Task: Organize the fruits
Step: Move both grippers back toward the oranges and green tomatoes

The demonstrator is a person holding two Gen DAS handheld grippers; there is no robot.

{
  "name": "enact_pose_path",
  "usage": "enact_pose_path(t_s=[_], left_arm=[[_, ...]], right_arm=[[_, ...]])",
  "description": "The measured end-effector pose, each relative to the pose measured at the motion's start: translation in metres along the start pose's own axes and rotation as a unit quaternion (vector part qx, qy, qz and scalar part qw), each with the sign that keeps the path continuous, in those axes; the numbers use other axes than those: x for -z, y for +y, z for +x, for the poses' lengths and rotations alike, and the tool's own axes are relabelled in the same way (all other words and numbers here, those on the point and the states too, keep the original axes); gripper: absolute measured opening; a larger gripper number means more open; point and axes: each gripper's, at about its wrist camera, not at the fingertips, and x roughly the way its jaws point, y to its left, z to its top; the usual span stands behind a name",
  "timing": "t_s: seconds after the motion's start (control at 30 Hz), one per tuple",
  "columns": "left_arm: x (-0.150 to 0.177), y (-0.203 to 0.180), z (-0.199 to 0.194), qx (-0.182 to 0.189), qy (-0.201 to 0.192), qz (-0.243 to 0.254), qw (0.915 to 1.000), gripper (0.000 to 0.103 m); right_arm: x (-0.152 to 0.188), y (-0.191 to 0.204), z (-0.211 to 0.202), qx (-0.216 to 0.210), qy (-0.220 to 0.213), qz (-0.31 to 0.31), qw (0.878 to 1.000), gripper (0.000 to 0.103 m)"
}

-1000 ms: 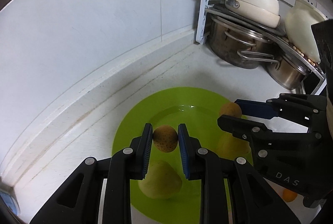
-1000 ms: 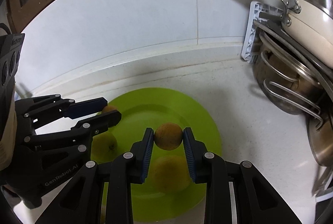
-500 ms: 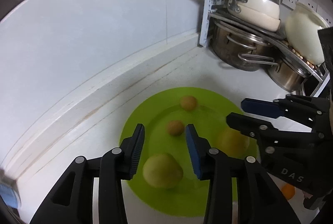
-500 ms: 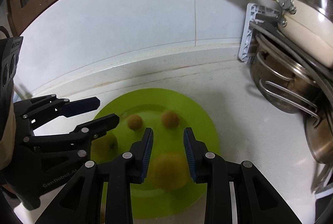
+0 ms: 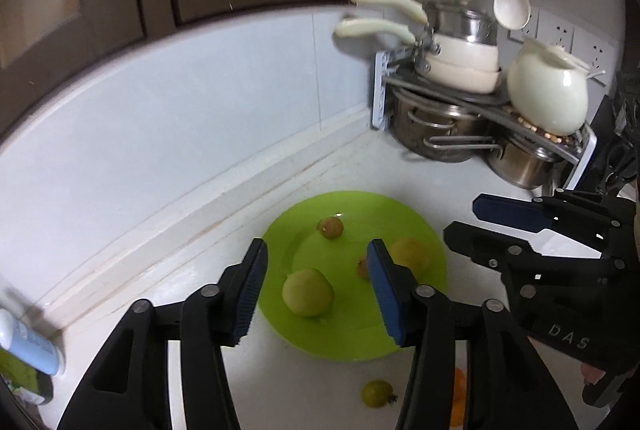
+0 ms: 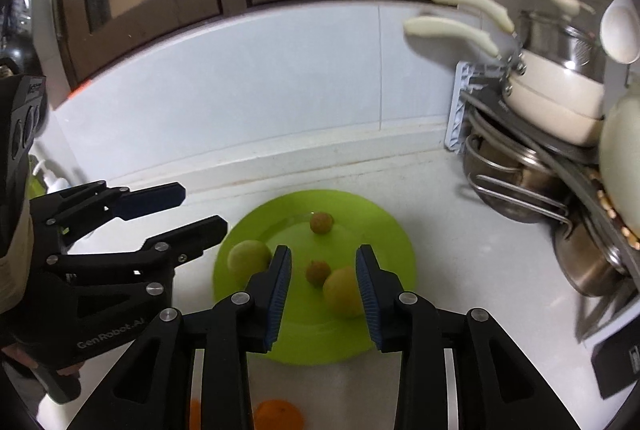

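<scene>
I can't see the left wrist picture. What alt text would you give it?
An open two-finger tool hovers, holding nothing, above a green plate with four fruits: a green one, a yellowish one and two small brown ones. A second black tool reaches in from the right, and pots sit on a corner rack.

A grey metal corner rack [image 5: 472, 98] stands at the back right corner of the white countertop [image 5: 248, 214]. On its top shelf sit stacked cream saucepans [image 5: 460, 64] and a round cream ceramic pot [image 5: 548, 90]; steel stockpots [image 5: 436, 128] sit beneath. A white plastic ladle [image 5: 511, 4] hangs on the wall above.
</scene>
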Motion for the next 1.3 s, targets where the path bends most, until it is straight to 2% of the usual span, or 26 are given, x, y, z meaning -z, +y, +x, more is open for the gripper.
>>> enact_pose_path(t_s=[0.37,0.6,0.83,1.3], left_arm=[[0.026,-0.002,-0.066,-0.001,-0.03,-0.016,0.9994,0.061],[0.046,-0.01,-0.094,-0.002,-0.03,-0.02,0.9994,0.066],[0.071,-0.022,-0.114,0.011,-0.025,-0.032,0.9991,0.075],[0.115,-0.044,-0.118,0.008,-0.004,-0.032,0.9994,0.082]], right_arm=[[0.022,0.011,-0.061,0.009,-0.042,-0.002,0.999,0.042],[0.042,0.021,-0.091,0.01,-0.055,0.002,0.998,0.049],[0.067,0.025,-0.111,0.006,-0.05,0.015,0.999,0.057],[0.116,0.024,-0.119,0.022,-0.013,0.025,0.999,0.061]])
